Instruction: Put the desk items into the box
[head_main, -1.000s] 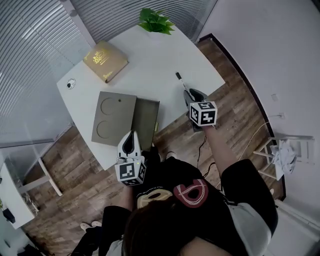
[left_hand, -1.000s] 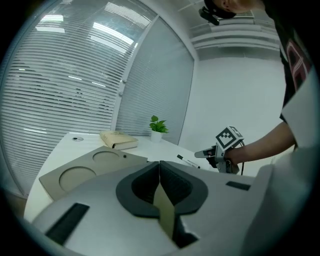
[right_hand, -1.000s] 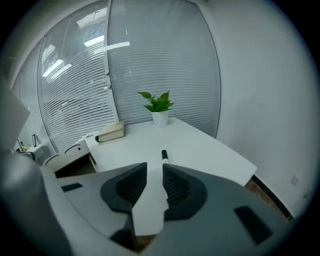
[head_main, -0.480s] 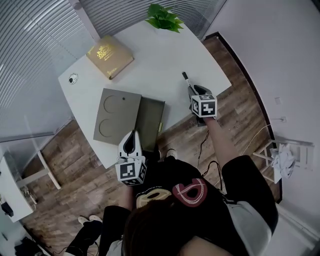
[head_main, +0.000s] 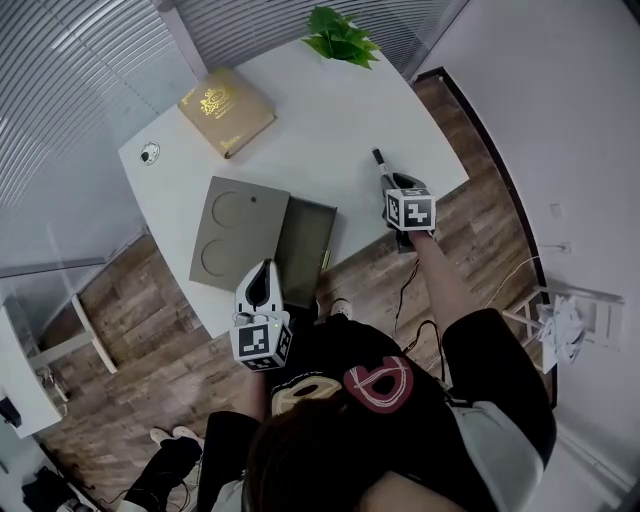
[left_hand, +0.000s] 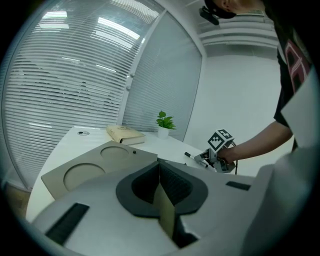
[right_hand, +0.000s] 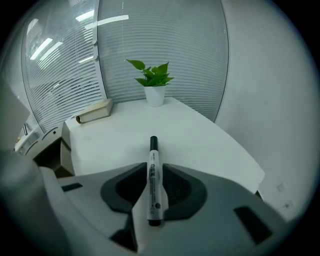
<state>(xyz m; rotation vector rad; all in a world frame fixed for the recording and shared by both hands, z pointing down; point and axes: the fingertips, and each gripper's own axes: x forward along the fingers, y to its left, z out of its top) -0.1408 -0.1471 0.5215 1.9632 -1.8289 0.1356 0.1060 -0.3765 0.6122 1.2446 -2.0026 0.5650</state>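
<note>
An olive cardboard box (head_main: 305, 245) lies open at the near edge of the white desk (head_main: 320, 120), its lid (head_main: 235, 235) with two round hollows spread to the left. My left gripper (head_main: 263, 272) is at the box's near edge, and in the left gripper view its jaws (left_hand: 160, 167) are shut on a thin tan cardboard edge. My right gripper (head_main: 393, 186) is low over the desk's right part. It is shut on a white marker (right_hand: 153, 150) with a black cap, which sticks out ahead of the jaws (right_hand: 153, 172). The marker (head_main: 380, 164) points up the desk.
A tan book (head_main: 227, 110) lies at the far left of the desk and a potted plant (head_main: 343, 35) stands at the far edge. A small round object (head_main: 148, 154) sits at the left corner. The desk's right edge (head_main: 445, 185) drops to a wooden floor. Glass walls with blinds stand behind.
My right gripper has sunk toward the desktop and tipped further down, the marker still in its jaws. The left gripper has stayed at the box.
</note>
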